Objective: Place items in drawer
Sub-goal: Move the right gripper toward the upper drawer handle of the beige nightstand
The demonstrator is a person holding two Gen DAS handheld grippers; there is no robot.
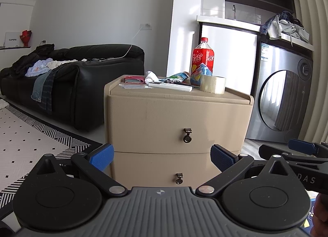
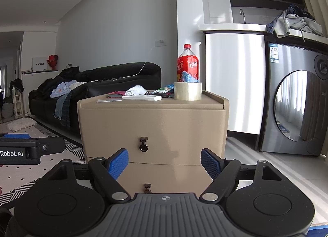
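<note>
Both claws are spread wide and hold nothing. The left gripper [image 1: 162, 158] faces the beige two-drawer nightstand [image 1: 178, 118], whose upper drawer [image 1: 180, 126] and lower drawer [image 1: 164, 169] are both closed, each with a small ring pull. On the nightstand top at twelve o'clock lie the items: a red soda bottle [image 1: 202, 60], a roll of clear tape [image 1: 212, 84] just beside it, a white remote [image 1: 170, 87] and a crumpled white cloth [image 1: 151, 76]. Only the left wrist view shows the right gripper [image 1: 301, 149] at three o'clock; only the right wrist view shows the left gripper's body at nine o'clock and the full washing machine [image 2: 295, 101] door.
</note>
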